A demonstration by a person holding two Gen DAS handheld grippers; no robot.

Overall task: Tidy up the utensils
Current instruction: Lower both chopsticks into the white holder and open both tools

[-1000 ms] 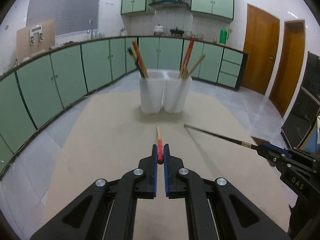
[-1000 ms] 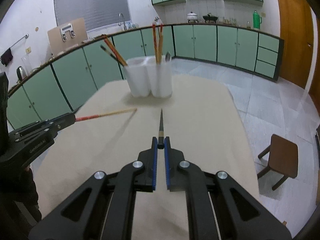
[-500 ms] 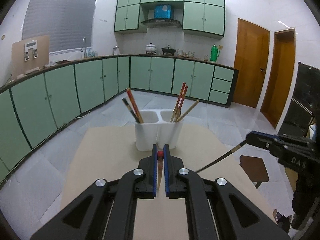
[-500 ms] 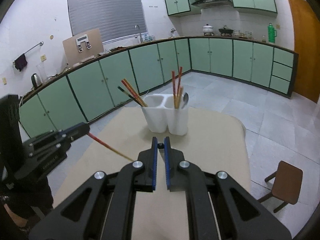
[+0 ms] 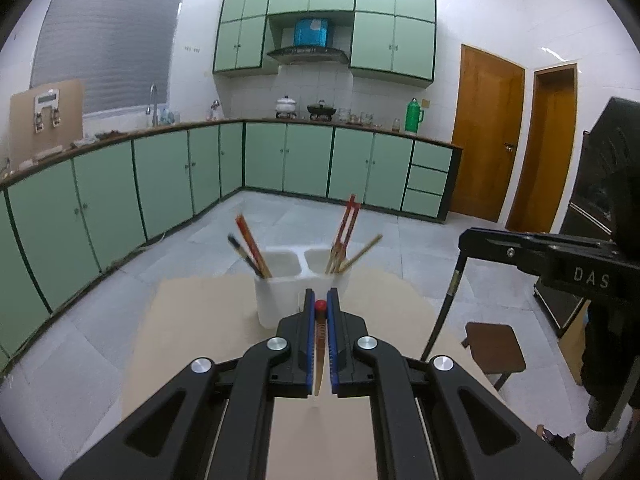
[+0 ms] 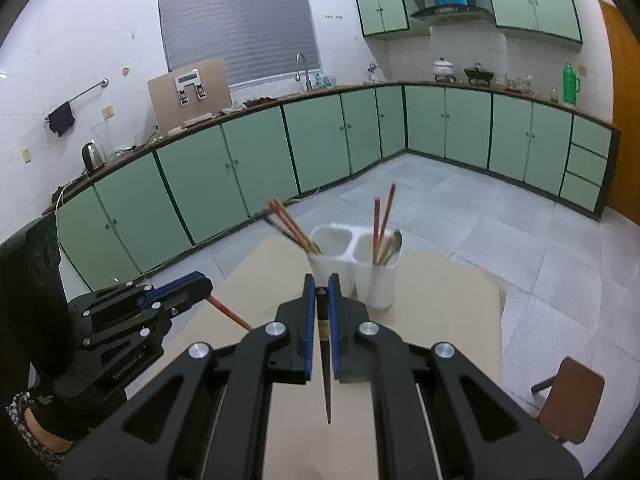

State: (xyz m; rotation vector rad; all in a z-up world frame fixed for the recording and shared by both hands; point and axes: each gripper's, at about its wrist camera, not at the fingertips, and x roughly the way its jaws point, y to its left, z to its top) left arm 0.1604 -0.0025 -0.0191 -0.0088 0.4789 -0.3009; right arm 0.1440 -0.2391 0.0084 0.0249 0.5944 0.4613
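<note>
Two chopsticks are in my grip: my left tool (image 5: 321, 307) is clamped on a red-topped, bamboo-coloured chopstick (image 5: 319, 350) that hangs tip-down between its blue-padded fingers (image 5: 308, 336), above the beige bench (image 5: 192, 320). Ahead on the bench stands the white two-compartment plastic holder (image 5: 280, 292), with red and dark chopsticks leaning out of its left cup and red and wooden ones out of its right. My right tool (image 6: 321, 296) is closed on a slim black chopstick (image 6: 327, 376), pointed end down over the bench.
</note>
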